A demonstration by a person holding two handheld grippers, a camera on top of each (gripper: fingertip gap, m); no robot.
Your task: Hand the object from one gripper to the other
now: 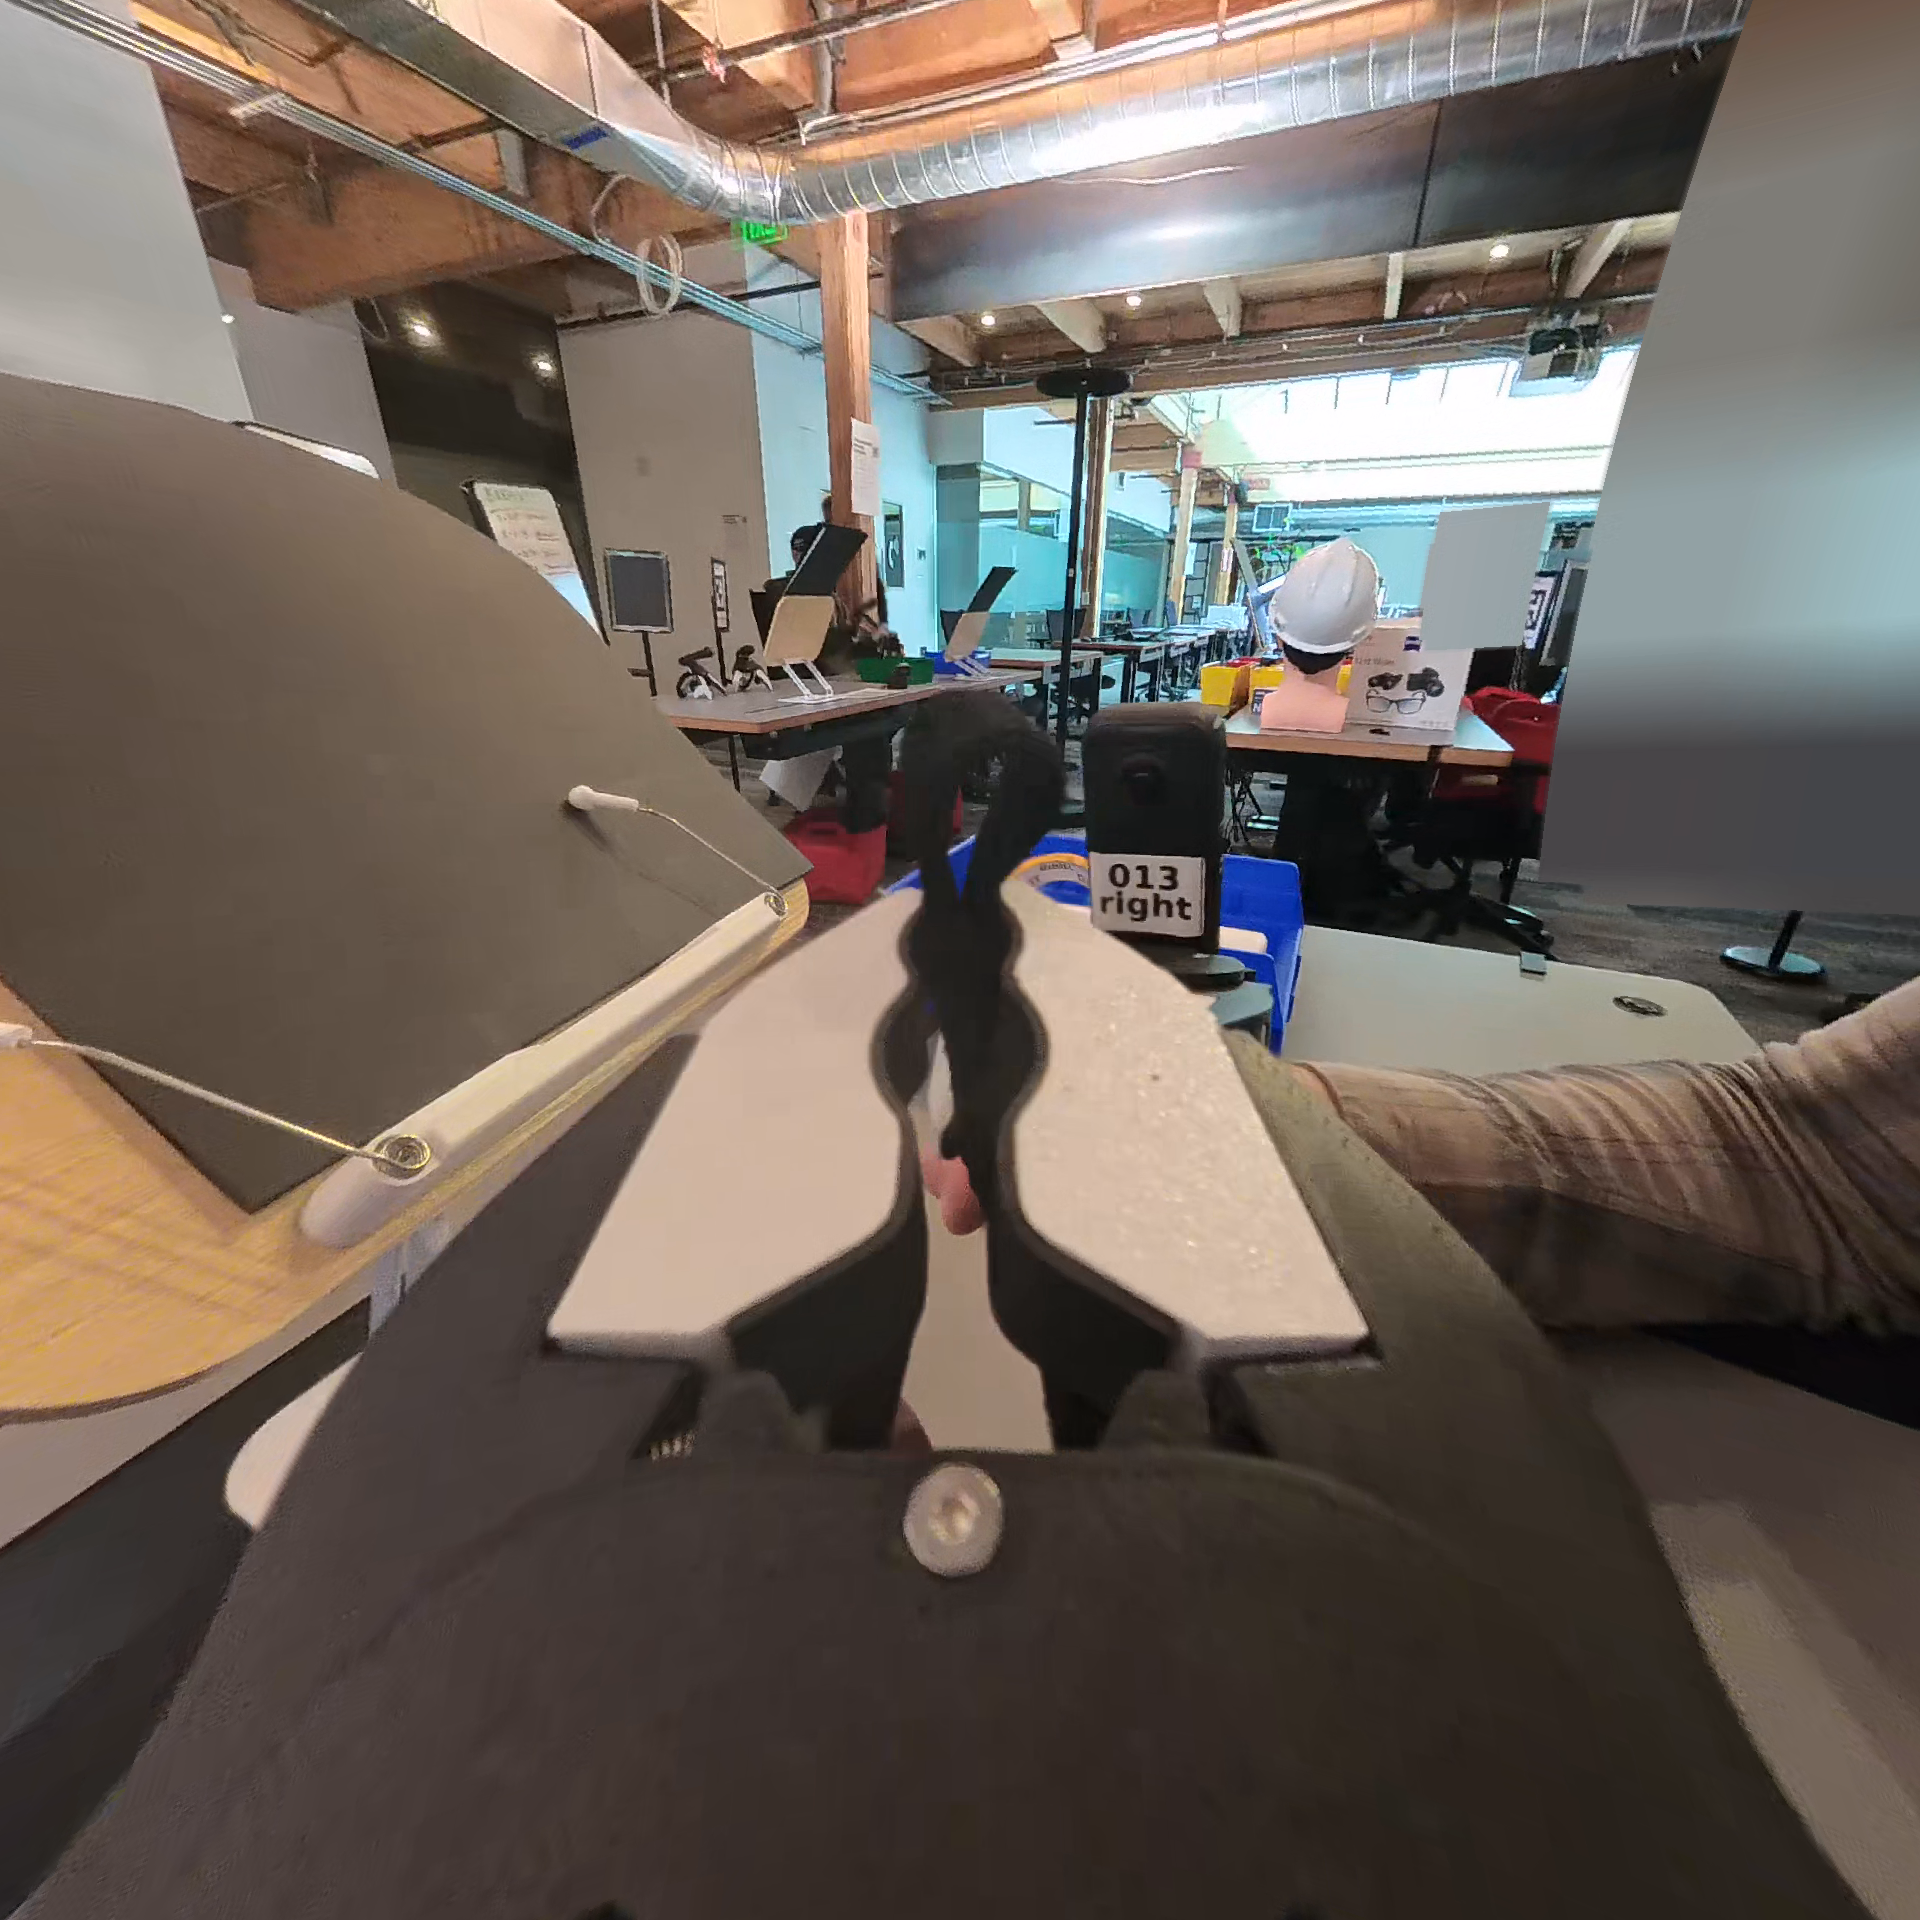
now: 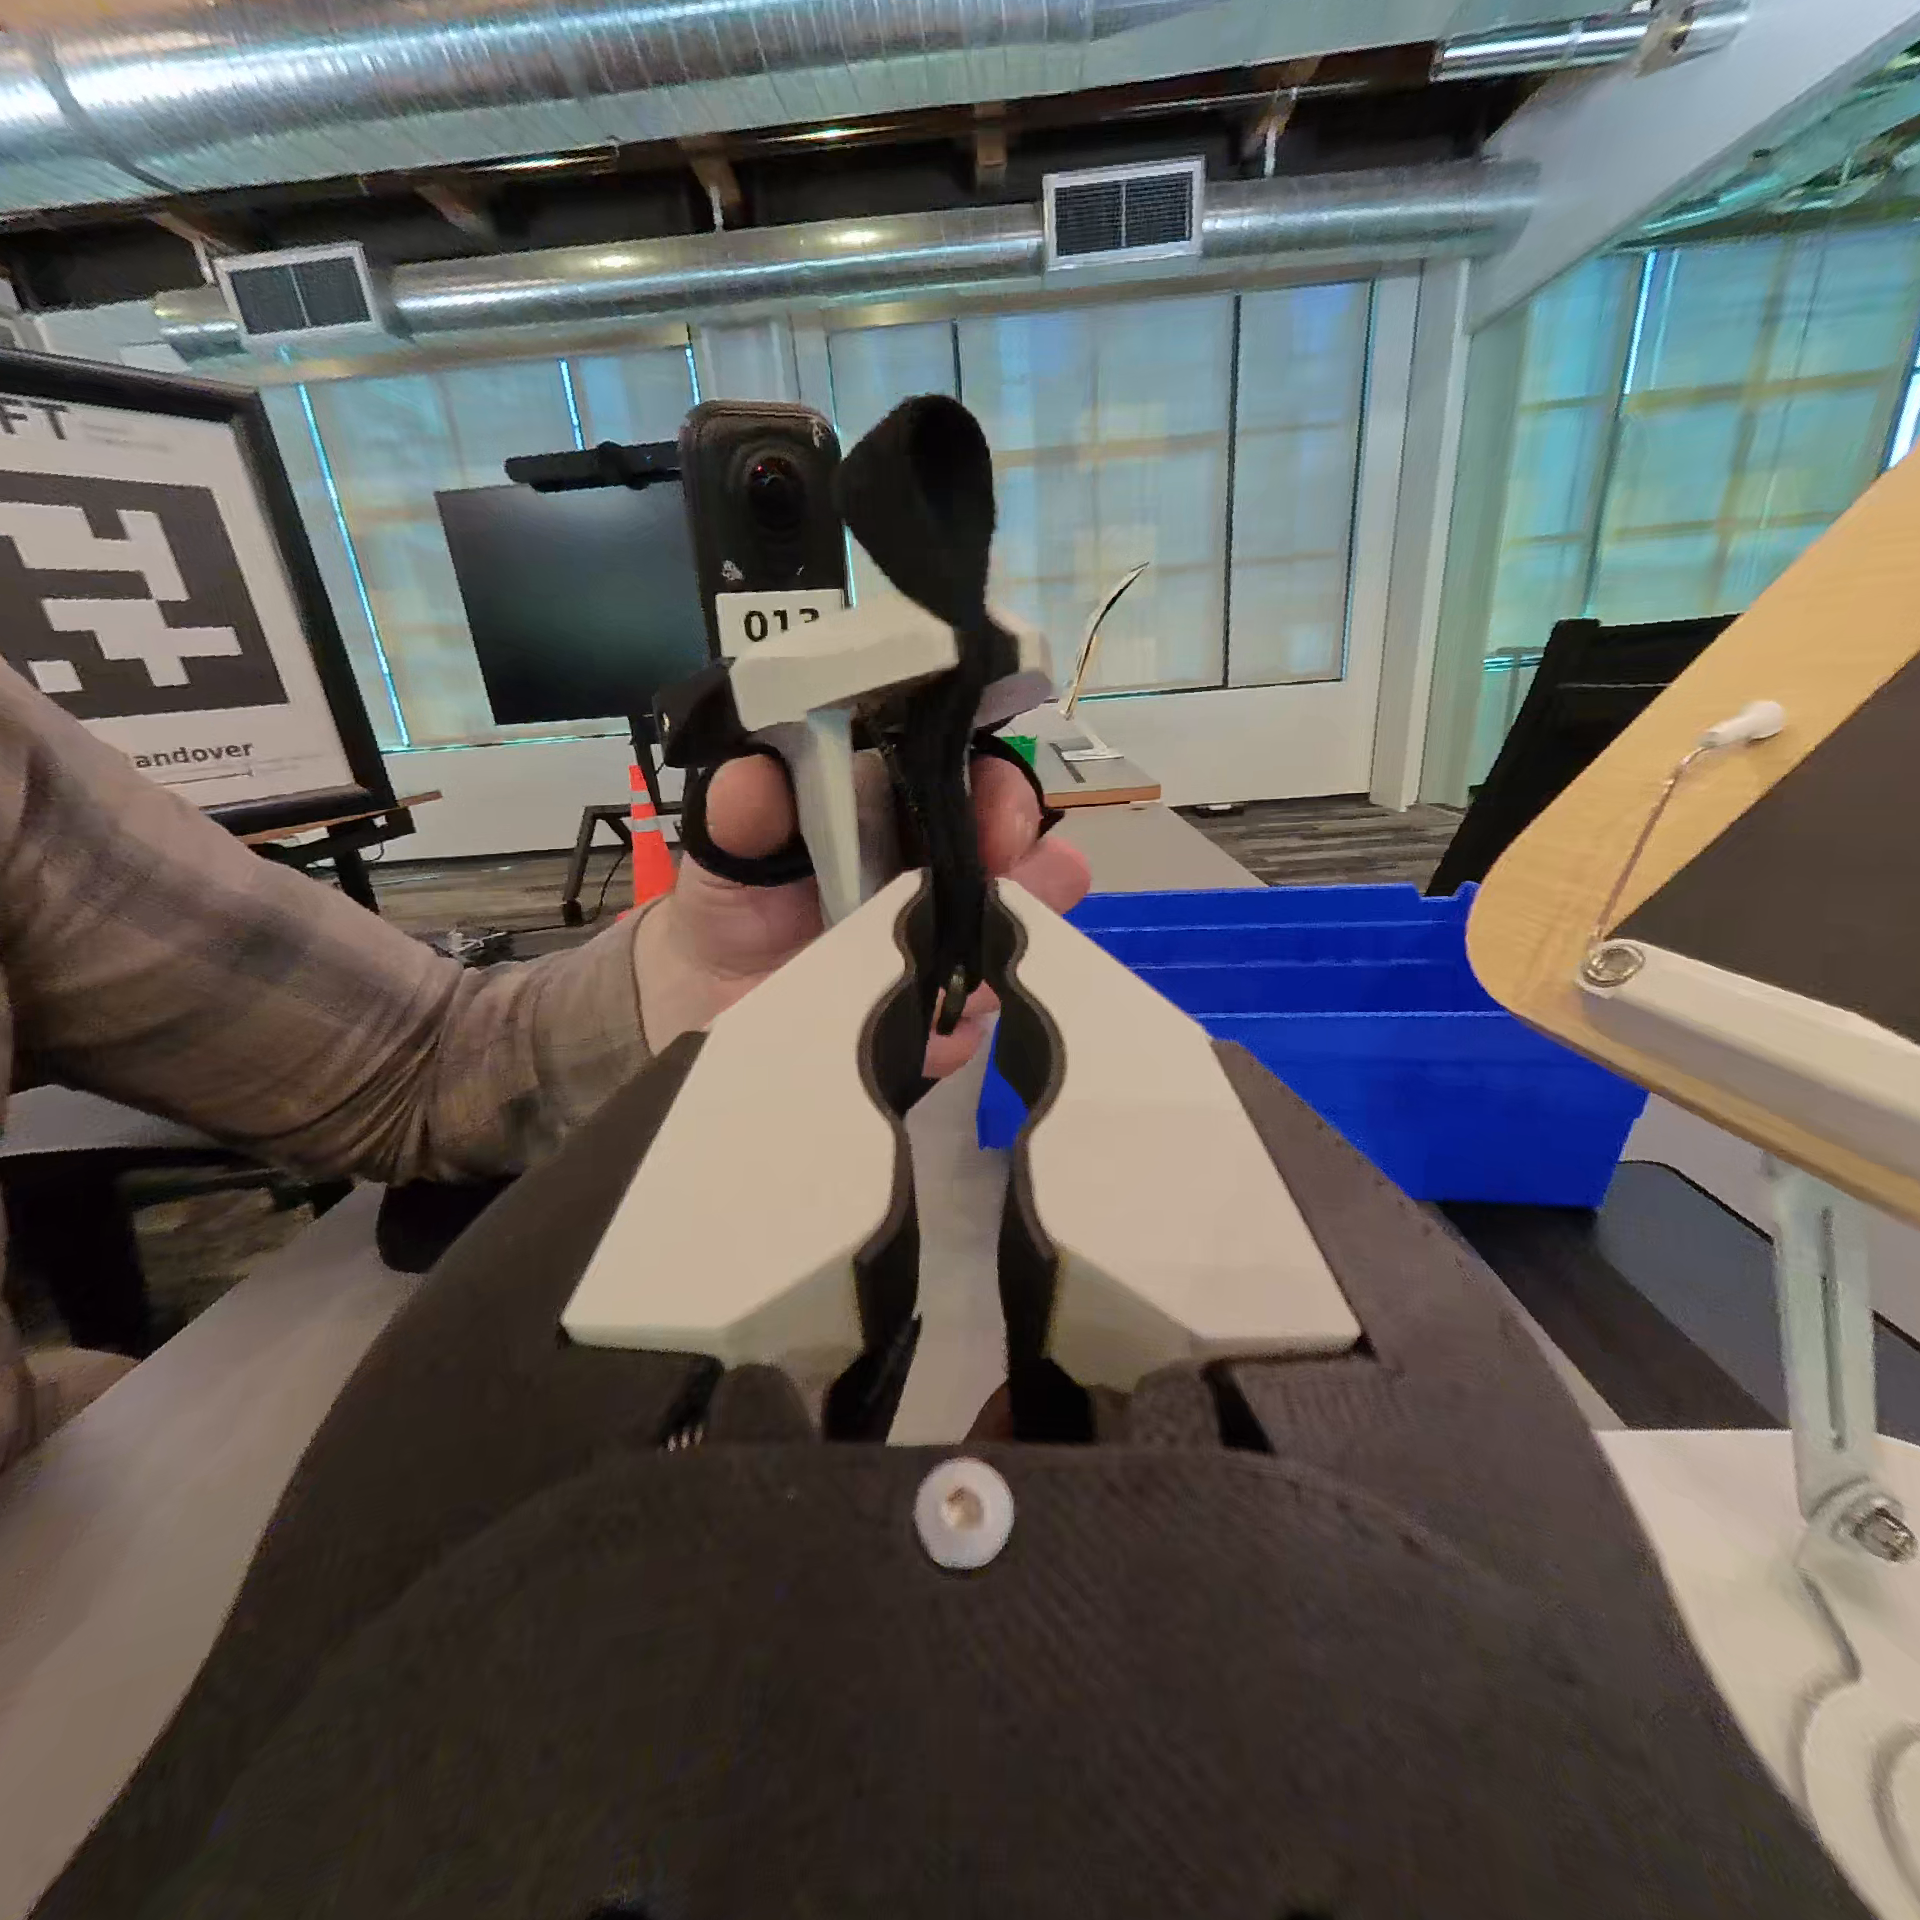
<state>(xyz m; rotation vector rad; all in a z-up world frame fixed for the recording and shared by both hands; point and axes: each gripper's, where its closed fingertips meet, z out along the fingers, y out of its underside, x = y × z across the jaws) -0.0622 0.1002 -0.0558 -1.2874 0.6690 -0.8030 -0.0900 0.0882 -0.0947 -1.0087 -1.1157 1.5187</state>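
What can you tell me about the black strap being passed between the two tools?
The black strap looks like soft, matte fabric, a narrow band folded into a loop at its top. It hangs roughly upright, doubled along its length, with a small dark fitting low down. The left tool and the right tool are both closed on it, pinching it between their wavy dark pads. It is in the air, touching nothing else visible.

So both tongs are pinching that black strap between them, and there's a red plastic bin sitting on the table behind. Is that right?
Almost. The bin is blue, not red, as the right wrist view shows plainly. The rest holds: the right tongs and the left tongs are both closed on the black strap, with the bin on the table behind.
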